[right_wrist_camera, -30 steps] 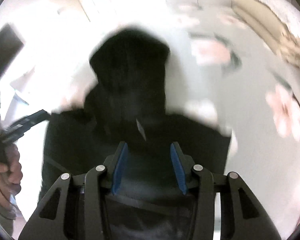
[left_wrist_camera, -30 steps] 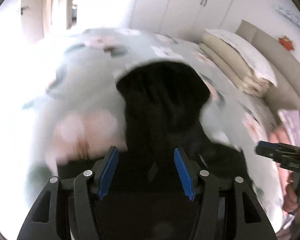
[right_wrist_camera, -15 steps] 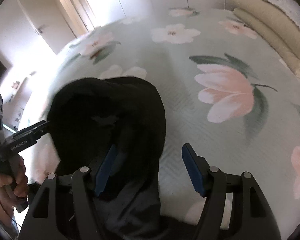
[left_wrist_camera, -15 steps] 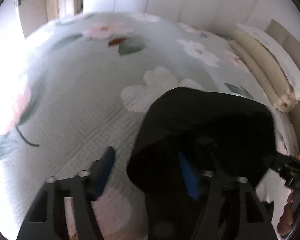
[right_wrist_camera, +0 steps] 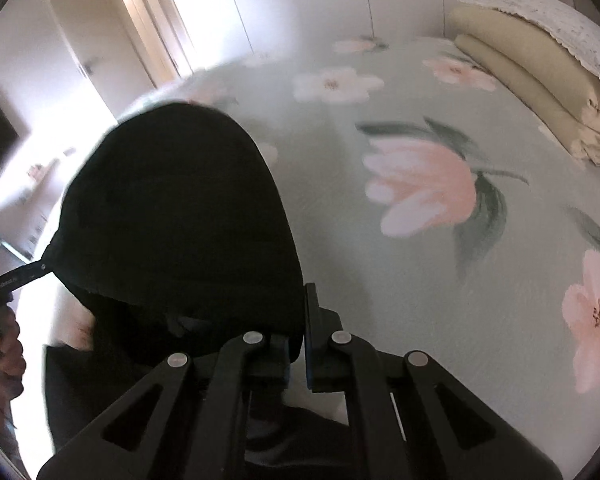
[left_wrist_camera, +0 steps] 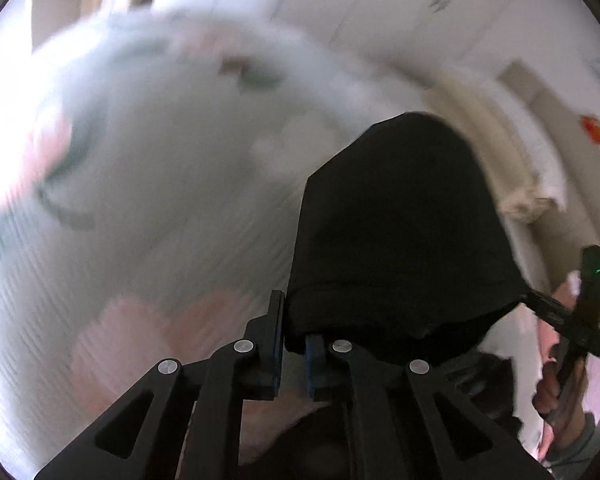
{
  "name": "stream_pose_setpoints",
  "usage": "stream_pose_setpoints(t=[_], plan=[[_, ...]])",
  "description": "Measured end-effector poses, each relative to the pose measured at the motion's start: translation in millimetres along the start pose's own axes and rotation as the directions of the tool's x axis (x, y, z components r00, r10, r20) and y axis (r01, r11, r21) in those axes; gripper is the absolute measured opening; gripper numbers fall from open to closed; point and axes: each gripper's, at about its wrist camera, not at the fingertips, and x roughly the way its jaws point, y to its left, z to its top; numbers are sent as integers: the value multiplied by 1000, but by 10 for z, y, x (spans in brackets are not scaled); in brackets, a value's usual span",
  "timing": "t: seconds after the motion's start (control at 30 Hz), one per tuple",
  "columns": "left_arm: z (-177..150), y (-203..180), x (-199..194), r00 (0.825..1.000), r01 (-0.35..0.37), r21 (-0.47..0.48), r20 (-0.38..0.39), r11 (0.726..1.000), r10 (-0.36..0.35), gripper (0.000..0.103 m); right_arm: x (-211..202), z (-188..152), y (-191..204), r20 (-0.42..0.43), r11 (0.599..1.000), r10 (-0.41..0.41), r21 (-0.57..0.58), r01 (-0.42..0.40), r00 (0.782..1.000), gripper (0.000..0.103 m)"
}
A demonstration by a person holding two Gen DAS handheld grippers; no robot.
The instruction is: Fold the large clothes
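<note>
1. My left gripper (left_wrist_camera: 294, 350) has just been closing, and its blue pads are now pinched on one corner of the black garment (left_wrist_camera: 400, 232); the fabric sits right between them.
2. My right gripper (right_wrist_camera: 296, 354) has also just been closing, and it is clamped on the opposite corner of the same garment (right_wrist_camera: 176, 216). In the left wrist view I can see that right gripper (left_wrist_camera: 528, 298) biting the far end of the same edge.
3. The garment lies on the bed (right_wrist_camera: 440, 280), over the flowered green bedspread, near the edge closest to me. The edge I hold is stretched between my two grippers, and the cloth beyond it bulges up in a dark hump. More black fabric trails below, under my fingers.
4. The folded beige bedding (right_wrist_camera: 528, 68) is stacked at the head of the bed, well apart from my work.
5. My judgement of progress: early to middle. I have both corners secured, so a fold is set up, but nothing I see is a neat, finished rectangle.
6. What is left, I think: carry this edge over, lay it flat, release, smooth it, then fold again.
</note>
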Motion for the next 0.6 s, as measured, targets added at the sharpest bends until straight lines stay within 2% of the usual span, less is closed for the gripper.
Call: stream_pose_setpoints(t=[0.1, 0.17, 0.23, 0.27, 0.3, 0.33, 0.4, 0.47, 0.53, 0.6], plan=[[-28, 154, 401, 998, -17, -20, -66, 1000, 16, 16, 423, -49, -126, -98, 999, -2, 40, 6, 995, 5], [2, 232, 447, 998, 27, -58, -50, 998, -30, 17, 740, -112, -256, -182, 995, 48, 100, -30, 982, 4], [19, 263, 425, 997, 56, -76, -58, 996, -60, 21, 764, -121, -344, -170, 988, 89, 141, -65, 981, 3], [22, 263, 396, 997, 53, -66, -58, 996, -57, 23, 722, -108, -352, -168, 987, 100, 142, -76, 981, 4], [5, 252, 327, 998, 31, -49, -56, 998, -34, 32, 663, -101, -344, -169, 989, 100, 126, -79, 981, 11], [0, 270, 286, 999, 9, -34, -52, 999, -11, 48, 607, -104, -341, -169, 991, 94, 111, -75, 981, 17], [-54, 259, -4, 996, -89, 29, -13, 996, 90, 62, 413, -126, -350, -171, 995, 78, 70, -67, 982, 38], [-116, 278, -256, 987, -160, 84, 22, 983, 159, 63, 157, -164, -346, -155, 997, 80, 34, -76, 985, 44], [-93, 303, -419, 977, -214, 95, 43, 972, 211, 63, -78, -159, -331, -126, 997, 77, 1, -78, 989, 45], [15, 217, -585, 986, -154, 90, 83, 984, 147, 63, -275, -83, -231, -81, 996, 71, -44, -74, 994, 45]])
